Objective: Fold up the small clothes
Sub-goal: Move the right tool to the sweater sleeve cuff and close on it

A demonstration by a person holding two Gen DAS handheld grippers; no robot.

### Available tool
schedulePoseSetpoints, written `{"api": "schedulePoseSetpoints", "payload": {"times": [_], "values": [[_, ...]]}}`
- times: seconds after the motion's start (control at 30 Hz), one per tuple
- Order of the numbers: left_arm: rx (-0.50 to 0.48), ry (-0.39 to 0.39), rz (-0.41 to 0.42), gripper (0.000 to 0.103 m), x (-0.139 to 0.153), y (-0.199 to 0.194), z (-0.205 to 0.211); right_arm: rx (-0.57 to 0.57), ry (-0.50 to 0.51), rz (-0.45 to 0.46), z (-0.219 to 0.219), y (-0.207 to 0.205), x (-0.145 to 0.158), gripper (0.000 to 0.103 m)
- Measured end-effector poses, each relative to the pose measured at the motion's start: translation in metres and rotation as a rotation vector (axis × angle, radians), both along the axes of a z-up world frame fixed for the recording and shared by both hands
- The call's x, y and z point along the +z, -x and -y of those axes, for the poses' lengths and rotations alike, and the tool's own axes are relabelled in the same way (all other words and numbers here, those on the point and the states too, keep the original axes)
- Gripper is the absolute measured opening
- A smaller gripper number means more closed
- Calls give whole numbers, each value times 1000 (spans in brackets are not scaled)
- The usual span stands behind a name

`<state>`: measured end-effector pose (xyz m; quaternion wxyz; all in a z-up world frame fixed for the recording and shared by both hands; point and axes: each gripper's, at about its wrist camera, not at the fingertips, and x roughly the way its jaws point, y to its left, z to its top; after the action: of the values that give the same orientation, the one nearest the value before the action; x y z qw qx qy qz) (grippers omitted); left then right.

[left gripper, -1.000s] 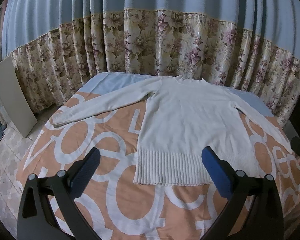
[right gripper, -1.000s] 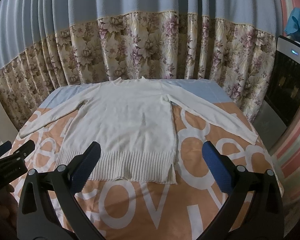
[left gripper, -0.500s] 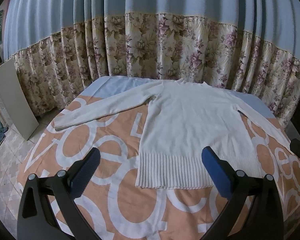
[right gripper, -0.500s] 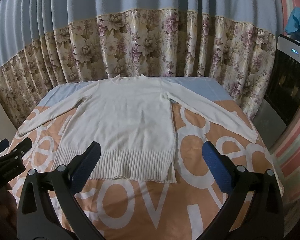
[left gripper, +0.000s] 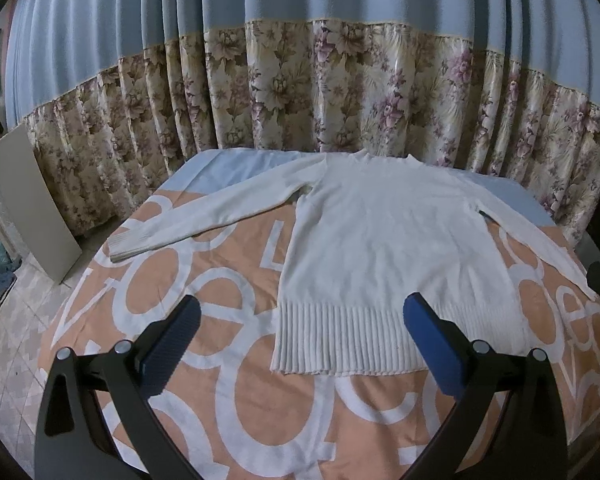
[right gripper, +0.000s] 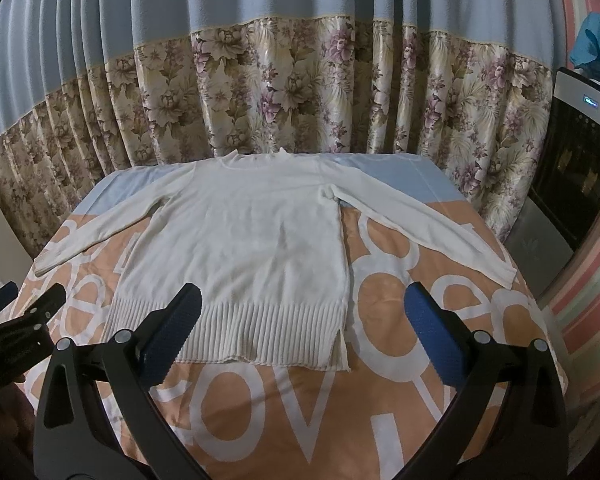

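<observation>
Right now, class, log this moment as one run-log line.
phase: pre-fold | white sweater: flat, sleeves spread, on orange bedspread | left gripper: jaws open, empty | right gripper: jaws open, empty

Dim, cool, even indoor light falling from above. Fisheye bending curtain (left gripper: 300, 80) folds, black vignette darkening corners. Faint sheen showing on floral band. Shadows staying soft. Centre resolving sharp, edges softening.

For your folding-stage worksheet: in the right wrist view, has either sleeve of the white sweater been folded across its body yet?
No: the white sweater lies flat with both sleeves spread outward on the bedspread.
</observation>
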<state>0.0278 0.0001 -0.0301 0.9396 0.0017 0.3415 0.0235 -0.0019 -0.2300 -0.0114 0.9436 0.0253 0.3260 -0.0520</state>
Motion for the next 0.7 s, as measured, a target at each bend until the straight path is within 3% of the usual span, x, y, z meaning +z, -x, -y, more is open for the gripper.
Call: {"api": "schedulePoseSetpoints", "payload": {"times": [0.17,0.5,0.7], "values": [[7,22,-15,101,-5,-2,-1,-4,-6,-1,3,-1,-1,100],[2,-6,-9,102,-4,-11,14,-2,12,-7,26,-10,-6,100],[-22,-10,-14,102,-8,-24,36,-25,7,10,61,-13,-7,100]]}}
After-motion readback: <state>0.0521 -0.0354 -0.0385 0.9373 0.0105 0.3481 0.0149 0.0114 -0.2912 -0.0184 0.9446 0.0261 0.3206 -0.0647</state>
